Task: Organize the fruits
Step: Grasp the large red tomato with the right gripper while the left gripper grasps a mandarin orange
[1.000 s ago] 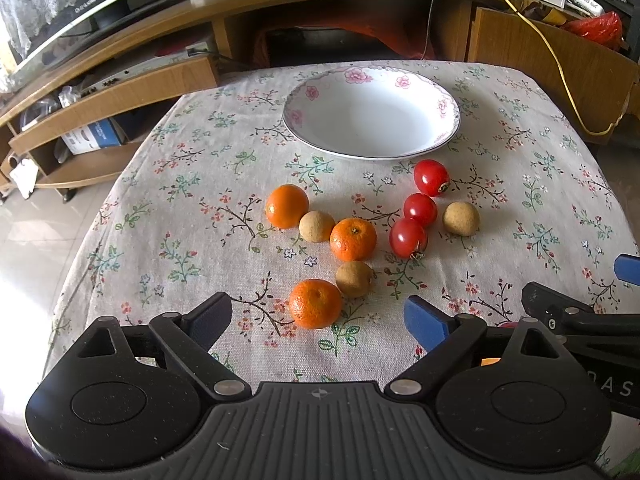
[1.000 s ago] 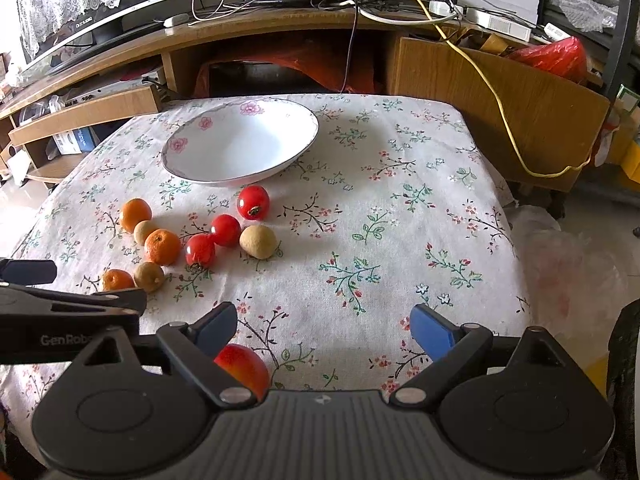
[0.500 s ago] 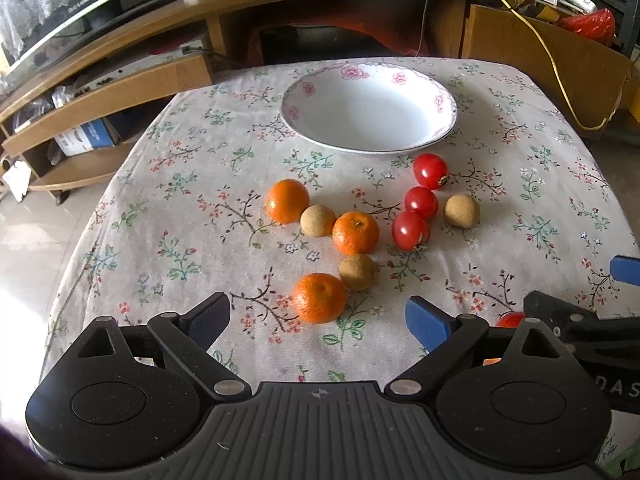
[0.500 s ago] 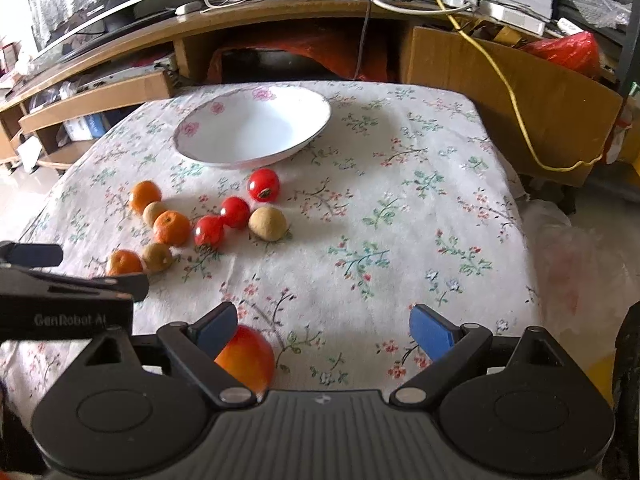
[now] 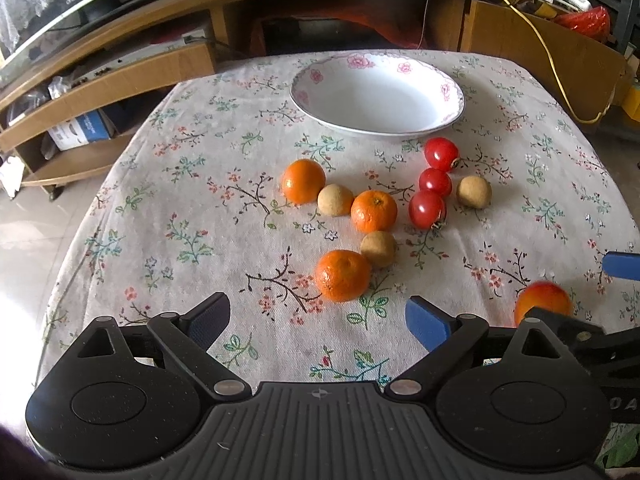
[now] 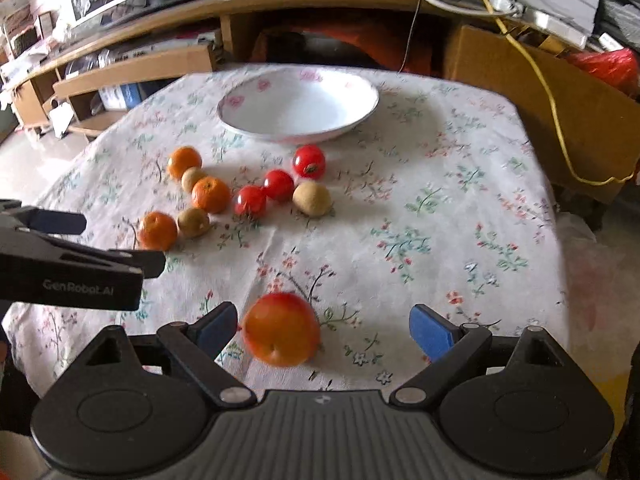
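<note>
Red-orange apple (image 6: 281, 329) just beside right gripper (image 6: 324, 330) inner finger — off-centre | both grippers' fingers spread, empty | risk: closing nudges it rolling off worktop (image 6: 440, 208) edge

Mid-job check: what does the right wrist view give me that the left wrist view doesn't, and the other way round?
Only the right wrist view shows the apple whole, lying between the open right gripper fingers, nearer the left one. Only the left wrist view shows the open left gripper just short of the nearest tangerine. Both show the empty bowl, three tangerines, three tomatoes and three longans on the tablecloth.
</note>
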The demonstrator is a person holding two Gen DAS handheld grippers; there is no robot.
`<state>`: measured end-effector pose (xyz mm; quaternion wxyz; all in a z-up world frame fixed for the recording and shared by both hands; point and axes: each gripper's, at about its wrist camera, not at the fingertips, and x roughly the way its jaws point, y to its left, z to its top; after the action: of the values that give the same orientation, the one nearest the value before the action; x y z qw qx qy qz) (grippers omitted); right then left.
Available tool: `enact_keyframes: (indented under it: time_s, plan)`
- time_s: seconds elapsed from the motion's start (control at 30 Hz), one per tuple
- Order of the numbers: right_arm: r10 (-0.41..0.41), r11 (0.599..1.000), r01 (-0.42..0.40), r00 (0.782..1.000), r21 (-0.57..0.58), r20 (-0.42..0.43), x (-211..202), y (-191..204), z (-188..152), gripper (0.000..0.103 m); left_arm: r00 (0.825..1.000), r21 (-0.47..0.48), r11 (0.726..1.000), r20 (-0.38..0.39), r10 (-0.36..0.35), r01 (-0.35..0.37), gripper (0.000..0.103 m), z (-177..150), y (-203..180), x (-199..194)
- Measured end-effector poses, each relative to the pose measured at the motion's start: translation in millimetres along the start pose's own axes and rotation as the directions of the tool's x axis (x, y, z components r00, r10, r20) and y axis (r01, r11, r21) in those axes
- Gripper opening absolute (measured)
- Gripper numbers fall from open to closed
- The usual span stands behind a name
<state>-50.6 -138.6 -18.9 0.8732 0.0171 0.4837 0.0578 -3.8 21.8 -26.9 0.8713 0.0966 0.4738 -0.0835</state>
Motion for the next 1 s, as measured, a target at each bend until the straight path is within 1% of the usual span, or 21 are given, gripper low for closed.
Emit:
enact_keyframes:
  time_s: [0.17, 0.27, 0.33, 0.43, 0.5, 0.57, 0.67, 0.77, 0.8, 0.87, 0.9, 0.93, 1.0]
  plan:
    - [0.037, 0.999, -0.037, 0.999, 0.007, -0.019, 10.6, 0.4, 1.5, 0.086, 1.000, 0.019, 1.000, 0.006, -0.013, 0.013, 0.097, 0.1, -3.4, 1.9]
    - [0.057, 0.998, -0.057, 0.998, -0.009, -0.028, 14.2, 3.3, 1.8, 0.078, 1.000, 0.030, 0.999, 0.006, -0.020, 0.020, 0.097, -1.0, -4.3, 4.8]
    - [0.068, 0.998, -0.068, 0.997, -0.016, -0.041, 18.0, 4.7, 1.6, 0.071, 1.000, 0.027, 0.999, 0.000, -0.025, 0.025, 0.097, -1.3, -2.7, 8.5]
    - [0.073, 0.997, -0.075, 0.997, -0.032, -0.035, 20.0, 5.8, 2.1, 0.067, 0.999, 0.014, 0.999, 0.007, -0.037, 0.037, 0.096, 1.6, 0.7, 13.4]
    - [0.075, 0.997, -0.076, 0.997, -0.032, -0.035, 20.3, 5.3, 2.7, 0.065, 0.999, 0.004, 0.999, 0.016, -0.049, 0.049, 0.096, 4.4, 2.6, 16.9]
    - [0.078, 0.996, -0.079, 0.996, -0.038, -0.040, 20.8, 5.1, 2.7, 0.065, 0.998, -0.003, 0.998, 0.011, -0.061, 0.061, 0.089, 6.9, 3.3, 21.4]
    - [0.082, 0.995, -0.085, 0.995, -0.046, -0.049, 20.9, 4.7, 3.0, 0.065, 0.996, -0.016, 0.996, -0.011, -0.088, 0.087, 0.081, 8.0, 4.8, 30.4]
    - [0.083, 0.995, -0.086, 0.995, -0.045, -0.056, 20.8, 4.5, 3.4, 0.065, 0.998, 0.009, 0.997, -0.001, -0.071, 0.071, 0.081, 10.2, 2.5, 33.0]
    - [0.085, 0.995, -0.088, 0.995, -0.042, -0.057, 20.6, 3.8, 3.5, 0.063, 0.998, 0.018, 0.998, -0.001, -0.063, 0.063, 0.082, 11.3, 1.6, 34.3]
    - [0.084, 0.996, -0.086, 0.995, -0.034, -0.055, 19.7, 1.6, 3.8, 0.055, 0.998, 0.023, 0.998, -0.001, -0.059, 0.059, 0.083, 11.2, 2.8, 35.2]
    - [0.082, 0.996, -0.084, 0.995, -0.031, -0.054, 18.6, 0.2, 4.0, 0.045, 0.998, 0.023, 0.998, -0.004, -0.061, 0.061, 0.083, 11.4, 3.7, 35.3]
    - [0.078, 0.996, -0.080, 0.995, -0.029, -0.055, 17.8, -0.8, 4.1, 0.043, 0.998, 0.025, 0.998, -0.006, -0.064, 0.064, 0.083, 11.5, 4.5, 35.3]
    - [0.085, 0.996, -0.086, 0.995, -0.021, -0.057, 16.0, -3.6, 3.7, 0.042, 0.998, 0.032, 0.997, -0.011, -0.070, 0.070, 0.080, 12.4, 5.3, 34.7]
